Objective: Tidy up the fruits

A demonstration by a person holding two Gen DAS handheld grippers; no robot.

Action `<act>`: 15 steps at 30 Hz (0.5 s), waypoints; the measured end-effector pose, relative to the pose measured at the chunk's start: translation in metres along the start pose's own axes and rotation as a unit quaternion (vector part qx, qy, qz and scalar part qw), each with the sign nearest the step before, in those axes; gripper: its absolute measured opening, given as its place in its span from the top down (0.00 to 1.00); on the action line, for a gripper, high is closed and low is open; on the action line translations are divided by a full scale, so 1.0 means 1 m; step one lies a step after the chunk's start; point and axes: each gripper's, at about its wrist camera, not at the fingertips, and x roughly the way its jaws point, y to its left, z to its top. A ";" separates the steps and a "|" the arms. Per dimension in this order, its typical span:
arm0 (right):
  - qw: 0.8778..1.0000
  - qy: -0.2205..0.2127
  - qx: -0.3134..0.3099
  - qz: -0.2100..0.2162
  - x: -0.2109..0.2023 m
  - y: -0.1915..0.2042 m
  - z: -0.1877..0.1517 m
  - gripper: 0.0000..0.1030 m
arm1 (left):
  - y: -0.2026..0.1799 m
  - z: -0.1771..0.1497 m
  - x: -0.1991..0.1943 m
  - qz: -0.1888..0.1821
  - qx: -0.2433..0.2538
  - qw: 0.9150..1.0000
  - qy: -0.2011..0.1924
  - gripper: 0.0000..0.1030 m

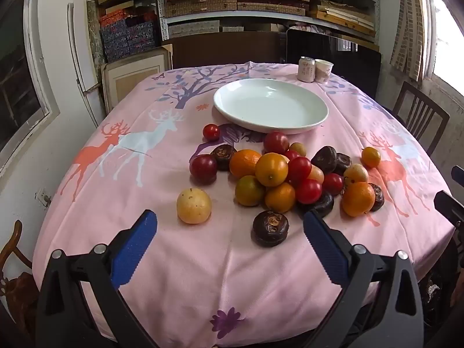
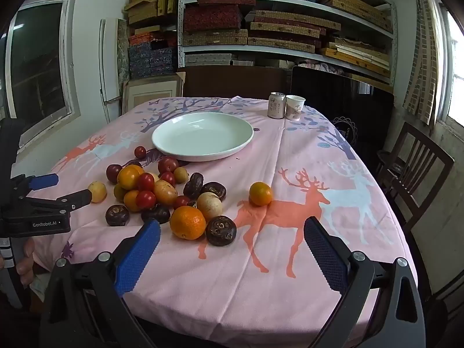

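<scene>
Left wrist view, left claw: wide, holding nothing, above the near desk edge.
Left wrist view, fruits: heaped before the bare white plate; one pale pear lies apart.
Left wrist view, handling: judged light, round, prone to rolling; tomatoes soft, so take each across its middle.
Right wrist view, right claw: wide, holding nothing.
Right wrist view, count: one plate, one can, one cup; one orange nearest, one small orange alone.

Left wrist view: near table edge, facing downward across fruit pile. Right wrist view: likewise, further right. Shared: plate, pile.
</scene>
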 end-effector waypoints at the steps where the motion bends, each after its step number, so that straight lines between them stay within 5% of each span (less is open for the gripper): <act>1: 1.000 0.001 0.000 0.001 0.001 0.002 0.000 0.03 | 0.000 0.000 0.001 -0.002 0.000 1.000 0.006 0.04; 15: 1.000 0.011 0.002 0.002 0.004 0.004 0.001 0.03 | 0.002 0.000 0.000 -0.007 -0.008 1.000 -0.001 0.04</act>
